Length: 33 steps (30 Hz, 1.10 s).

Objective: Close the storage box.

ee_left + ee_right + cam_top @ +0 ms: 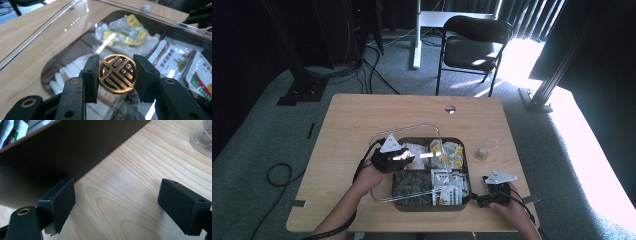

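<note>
Work in hand: the left gripper [117, 75] is holding the clear lid [412, 160] of the dark compartment box [431, 205] by its round gold knob [117, 73], with the lid raised and tilted over the box's left half.
Left fingers: the fingers [91, 75] are pressing on the knob from both sides, so the grip is looking firm.
Right fingers: the right gripper [117, 207] is resting with its jaws standing wide and nothing between them, on the counter [140, 170] just beside the box's dark side wall [50, 157].
Lid's place: in the high view the lid is hanging over the box from about 9 o'clock of its middle, its far edge reaching out past the box onto the counter's 10 o'clock side.
Contents: tea bags with yellow tags [130, 35] and printed sachets [175, 60] are lying in the compartments under the lid.
Nearby: a small clear cup [484, 151] is standing at 3 o'clock of the box, apart from it.
Done so far: the knob is being gripped and the lid is no longer seated flat.
Left to do: judging by the tilt, the lid is still needing either to be carried clear or to be lowered square on the rim; which of the two I cannot tell.
</note>
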Each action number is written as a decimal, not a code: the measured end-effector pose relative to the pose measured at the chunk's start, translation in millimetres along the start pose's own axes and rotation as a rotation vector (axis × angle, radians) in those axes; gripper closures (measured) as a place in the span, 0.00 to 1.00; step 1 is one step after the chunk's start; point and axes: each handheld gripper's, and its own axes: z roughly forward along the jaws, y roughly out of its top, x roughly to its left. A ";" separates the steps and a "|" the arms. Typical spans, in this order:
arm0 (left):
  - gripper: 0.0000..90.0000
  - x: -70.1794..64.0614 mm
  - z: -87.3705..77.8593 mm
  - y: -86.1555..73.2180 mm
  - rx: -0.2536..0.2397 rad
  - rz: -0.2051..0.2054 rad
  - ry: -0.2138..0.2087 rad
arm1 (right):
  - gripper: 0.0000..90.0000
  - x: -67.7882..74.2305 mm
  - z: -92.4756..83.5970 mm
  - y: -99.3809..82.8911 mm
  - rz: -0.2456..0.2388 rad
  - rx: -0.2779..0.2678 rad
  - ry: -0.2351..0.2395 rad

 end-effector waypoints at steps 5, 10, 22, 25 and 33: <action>0.66 -6.2 6.4 5.6 -0.001 0.029 -0.034 | 0.16 -0.1 0.0 0.0 -0.001 0.000 0.000; 0.66 -11.1 15.9 9.6 0.004 0.044 -0.058 | 0.16 0.1 -0.2 -0.2 -0.002 0.000 0.001; 0.66 -21.8 44.6 13.9 0.040 0.097 -0.116 | 0.16 0.3 -1.3 -1.3 -0.005 -0.001 0.003; 0.66 -23.6 50.1 15.1 0.047 0.109 -0.122 | 0.16 0.3 -1.4 -1.4 -0.004 -0.001 0.003; 0.66 -25.1 61.7 17.0 0.055 0.100 -0.134 | 0.16 0.3 -1.4 -1.4 -0.004 -0.001 0.003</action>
